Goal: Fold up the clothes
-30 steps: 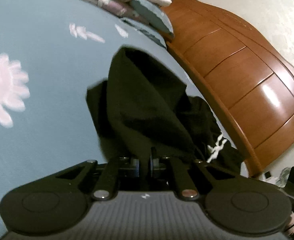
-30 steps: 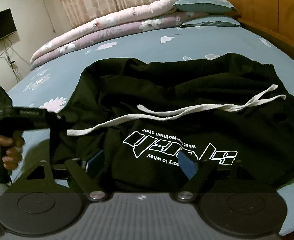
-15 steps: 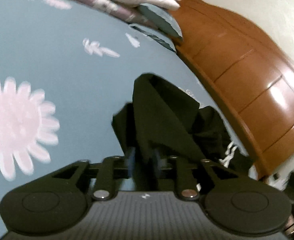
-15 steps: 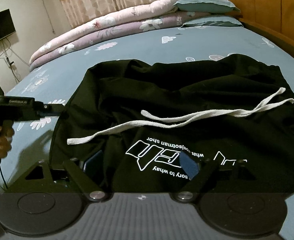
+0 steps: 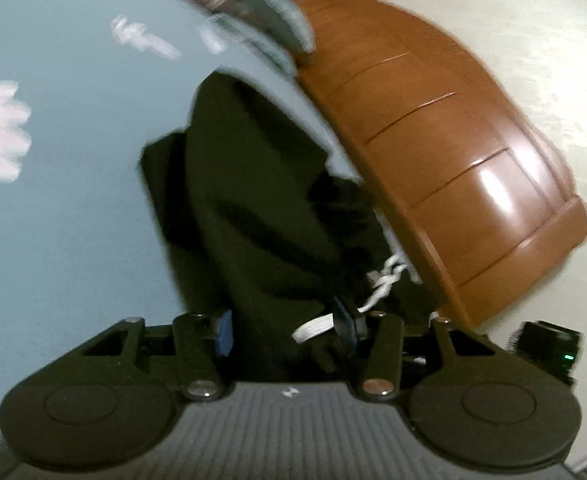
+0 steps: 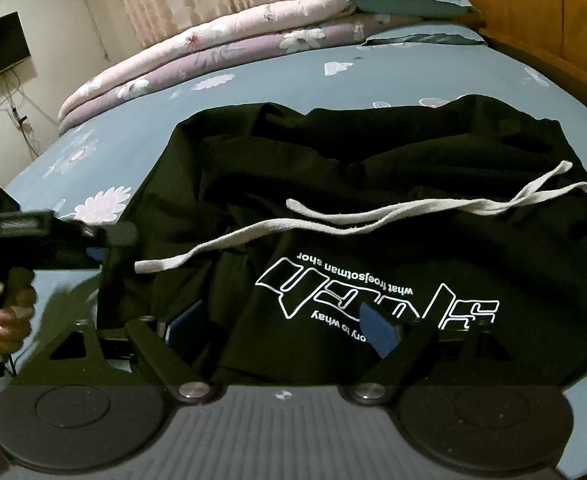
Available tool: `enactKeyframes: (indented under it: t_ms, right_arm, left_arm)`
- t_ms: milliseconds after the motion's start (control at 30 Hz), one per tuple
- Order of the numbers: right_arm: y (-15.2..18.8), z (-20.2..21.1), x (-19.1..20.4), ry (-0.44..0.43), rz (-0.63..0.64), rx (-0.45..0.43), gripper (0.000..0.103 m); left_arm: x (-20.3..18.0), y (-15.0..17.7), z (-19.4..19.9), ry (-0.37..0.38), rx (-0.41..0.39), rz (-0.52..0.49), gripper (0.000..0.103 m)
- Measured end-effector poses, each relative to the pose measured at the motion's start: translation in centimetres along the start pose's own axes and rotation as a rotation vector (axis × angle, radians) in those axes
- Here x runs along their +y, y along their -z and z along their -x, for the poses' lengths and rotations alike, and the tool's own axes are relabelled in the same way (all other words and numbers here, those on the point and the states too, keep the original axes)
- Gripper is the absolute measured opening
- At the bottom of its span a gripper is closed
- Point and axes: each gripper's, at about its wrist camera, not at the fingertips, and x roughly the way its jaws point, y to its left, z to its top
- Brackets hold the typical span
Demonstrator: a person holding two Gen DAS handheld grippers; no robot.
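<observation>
Closing left tongs [image 5: 285, 330]: I pinch the black shorts [image 6: 373, 208] edge between them.
Right tongs [image 6: 281, 328]: wide open over the shorts, gripping nothing.

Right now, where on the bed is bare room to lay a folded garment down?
Bare sheet lies between the black shorts and the rolled quilts. The near side is crowded: shorts, white drawstring, both pairs of fingers.
</observation>
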Motion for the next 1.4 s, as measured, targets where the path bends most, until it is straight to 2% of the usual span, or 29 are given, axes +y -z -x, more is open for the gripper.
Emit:
enactKeyframes:
  t_ms: [100,167,233,333,367,400,500,567,667,967,1133,1400]
  right_arm:
    - [0.2,-0.1,0.0,0.000,0.003,0.007,0.088]
    - [0.3,-0.3,0.0,0.001,0.001,0.012,0.088]
    - [0.3,-0.5,0.0,0.004,-0.004,0.014,0.088]
    - [0.3,-0.5,0.1,0.004,-0.002,0.013,0.088]
    - [0.3,-0.4,0.1,0.004,0.000,0.012,0.088]
    - [0.3,-0.4,0.0,0.005,0.002,0.011,0.088]
    - [0.3,-0.1,-0.2,-0.001,0.000,0.011,0.088]
    - [0.2,0.2,-0.3,-0.010,-0.006,0.005,0.088]
    - [-0.1,0.7,-0.2,-0.021,-0.007,-0.014,0.088]
    - [-0.7,1.1,0.3,-0.018,0.008,-0.042,0.088]
    - [-1.4,0.9,0.0,-0.039,-0.018,-0.052,0.088]
    - [-2.1,0.1,0.0,-0.012,-0.004,-0.060,0.088]
  left_arm:
    - [-0.1,0.2,0.2,0.040,-0.045,0.013,0.019]
    - [-0.3,0.1,0.4,0.073,-0.079,0.007,0.018]
    - [0.2,-0.1,-0.4,0.086,-0.053,0.043,0.018]
    - [0.4,0.0,-1.6,0.027,-0.019,0.036,0.017]
    - [0.3,0.0,-1.7,0.010,-0.018,0.035,0.008]
    - [0.0,-0.1,-1.6,-0.014,-0.026,0.017,0.006]
    - [-0.7,-0.6,-1.1,-0.068,-0.047,-0.047,0.003]
    - [-1.2,-1.4,-0.6,-0.077,-0.047,-0.096,0.003]
    - [-2.0,-3.1,0.2,-0.147,-0.035,-0.170,0.003]
    - [-2.6,-7.9,2.7,-0.293,-0.036,-0.286,0.003]
    - [-2.3,-10.5,2.7,-0.422,-0.022,-0.361,0.003]
    - [-0.9,-15.3,1.9,-0.571,-0.003,-0.440,0.003]
